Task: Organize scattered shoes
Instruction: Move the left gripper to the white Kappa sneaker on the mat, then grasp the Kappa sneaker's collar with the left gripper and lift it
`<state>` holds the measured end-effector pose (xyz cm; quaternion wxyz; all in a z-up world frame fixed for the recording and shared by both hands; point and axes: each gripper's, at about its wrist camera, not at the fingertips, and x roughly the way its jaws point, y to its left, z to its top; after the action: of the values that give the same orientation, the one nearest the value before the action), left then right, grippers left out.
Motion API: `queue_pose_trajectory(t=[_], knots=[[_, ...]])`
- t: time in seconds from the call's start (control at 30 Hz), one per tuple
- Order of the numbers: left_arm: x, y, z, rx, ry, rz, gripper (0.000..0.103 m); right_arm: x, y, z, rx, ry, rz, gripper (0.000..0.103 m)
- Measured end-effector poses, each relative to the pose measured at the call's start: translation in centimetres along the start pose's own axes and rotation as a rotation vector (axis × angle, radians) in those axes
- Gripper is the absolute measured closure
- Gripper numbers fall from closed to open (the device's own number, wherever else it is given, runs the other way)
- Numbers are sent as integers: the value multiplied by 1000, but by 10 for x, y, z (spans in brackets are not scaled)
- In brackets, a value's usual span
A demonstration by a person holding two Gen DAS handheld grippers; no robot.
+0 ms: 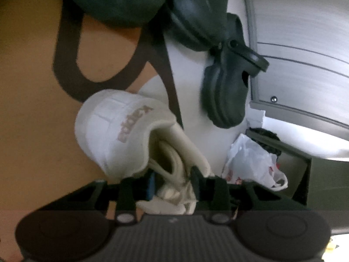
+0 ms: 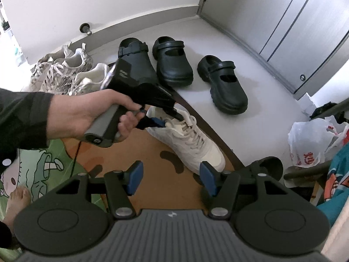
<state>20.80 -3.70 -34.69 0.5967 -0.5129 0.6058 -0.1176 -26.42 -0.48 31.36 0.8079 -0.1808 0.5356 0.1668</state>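
Note:
A white lace-up sneaker (image 2: 192, 144) lies across the edge of the orange mat (image 2: 152, 152), toe toward me. My left gripper (image 2: 172, 116), held by a hand (image 2: 87, 111), is shut on the sneaker's tongue and laces at the collar. In the left wrist view that sneaker (image 1: 113, 128) fills the centre, with the left gripper (image 1: 172, 187) clamped on its laces. My right gripper (image 2: 171, 179) hovers open above the mat, just short of the sneaker's toe, with nothing between its blue pads. Three black clogs (image 2: 172, 62) stand on the white floor behind.
Several white sneakers (image 2: 65, 72) cluster by the wall at left. A white plastic bag (image 2: 312, 142) sits at right beside colourful cloth (image 2: 336, 174). Grey cabinet doors (image 2: 294, 32) line the right. A doorstop (image 2: 85, 28) is on the wall. A bare foot (image 2: 15, 200) stands on the green mat.

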Motion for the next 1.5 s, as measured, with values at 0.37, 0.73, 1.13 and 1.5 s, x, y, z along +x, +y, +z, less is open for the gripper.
queue_pose_trajectory(t=[0.37, 0.73, 1.13, 1.5], knots=[[-38, -8, -11, 89, -131, -67, 99, 1, 2, -2, -12, 1, -9, 40], [-34, -36, -21, 290, -98, -283, 100, 4, 3, -4, -14, 7, -23, 40], [-49, -49, -29, 359, -85, -369, 101, 15, -1, -8, -7, 32, -45, 40], [-79, -60, -34, 429, -101, -468, 101, 27, -1, -11, -22, 24, -68, 40]])
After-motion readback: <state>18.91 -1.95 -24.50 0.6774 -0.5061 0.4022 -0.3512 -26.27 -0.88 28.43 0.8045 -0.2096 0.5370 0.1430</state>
